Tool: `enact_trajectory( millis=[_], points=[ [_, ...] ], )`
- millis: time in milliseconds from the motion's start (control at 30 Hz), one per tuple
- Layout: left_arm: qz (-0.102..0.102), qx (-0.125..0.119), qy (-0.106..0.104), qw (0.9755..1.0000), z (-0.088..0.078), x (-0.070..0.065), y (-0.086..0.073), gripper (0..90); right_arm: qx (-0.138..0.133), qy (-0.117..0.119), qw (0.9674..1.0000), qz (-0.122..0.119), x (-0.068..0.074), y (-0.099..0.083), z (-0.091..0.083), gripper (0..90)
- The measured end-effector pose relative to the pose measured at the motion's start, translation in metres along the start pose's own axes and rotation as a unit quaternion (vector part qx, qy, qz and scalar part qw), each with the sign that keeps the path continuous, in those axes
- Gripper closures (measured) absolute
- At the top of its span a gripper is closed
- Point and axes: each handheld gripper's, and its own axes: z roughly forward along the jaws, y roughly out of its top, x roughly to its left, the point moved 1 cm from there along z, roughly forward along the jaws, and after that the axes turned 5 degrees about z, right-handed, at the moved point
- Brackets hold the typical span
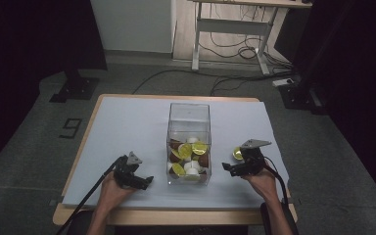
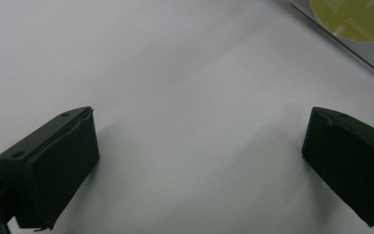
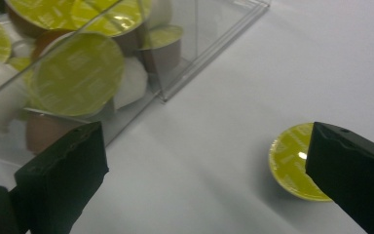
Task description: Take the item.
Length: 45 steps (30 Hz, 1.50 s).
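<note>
A clear plastic box (image 1: 189,117) stands upright in the middle of the white sheet, holding several coffee capsules (image 1: 190,155) with yellow-green foil lids and brown or white cups. One loose capsule (image 1: 237,153) (image 3: 292,163) lies on the sheet to the right of the box. My right gripper (image 1: 228,169) (image 3: 209,165) hovers low beside the box's right wall, jaws wide apart with nothing between them; the loose capsule sits partly behind its right jaw. My left gripper (image 1: 144,181) (image 2: 199,156) rests left of the box, open over bare sheet.
The white sheet (image 1: 127,127) covers a wooden table (image 1: 78,213). Grey floor surrounds it, with cables (image 1: 235,51) and a desk frame (image 1: 230,29) at the back. Dark stands (image 1: 76,85) sit at both far corners.
</note>
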Motion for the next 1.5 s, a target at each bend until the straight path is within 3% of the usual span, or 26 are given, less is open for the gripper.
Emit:
enact_trajectory(
  millis=[267, 500, 667, 1000, 1267, 1500],
  points=[
    [0.021, -0.009, -0.004, 0.9997, -0.001, -0.01, 0.006, 4.8, 0.002, 0.009, 0.9997, -0.023, 0.014, -0.006, -0.002, 1.6],
    [0.029, -0.038, -0.024, 0.9986, -0.009, -0.017, 0.01, 8.5, -0.006, 0.03, 0.9991, -0.029, 0.024, -0.01, -0.003, 1.6],
    [0.044, -0.053, -0.042, 0.9967, -0.015, -0.023, 0.014, 12.2, -0.003, 0.038, 0.9986, -0.036, 0.029, -0.012, -0.003, 3.3],
    [0.07, -0.094, -0.083, 0.9897, -0.027, -0.037, 0.025, 19.5, -0.002, 0.071, 0.996, -0.054, 0.039, -0.014, -0.004, 13.1],
    [0.081, -0.11, -0.106, 0.985, -0.032, -0.045, 0.032, 26.1, -0.002, 0.085, 0.9938, -0.072, 0.05, -0.013, -0.004, 16.4],
    [0.084, -0.109, -0.101, 0.9853, -0.029, -0.049, 0.036, 31.8, -0.002, 0.097, 0.9931, -0.066, 0.054, -0.012, -0.001, 24.2]
  ],
)
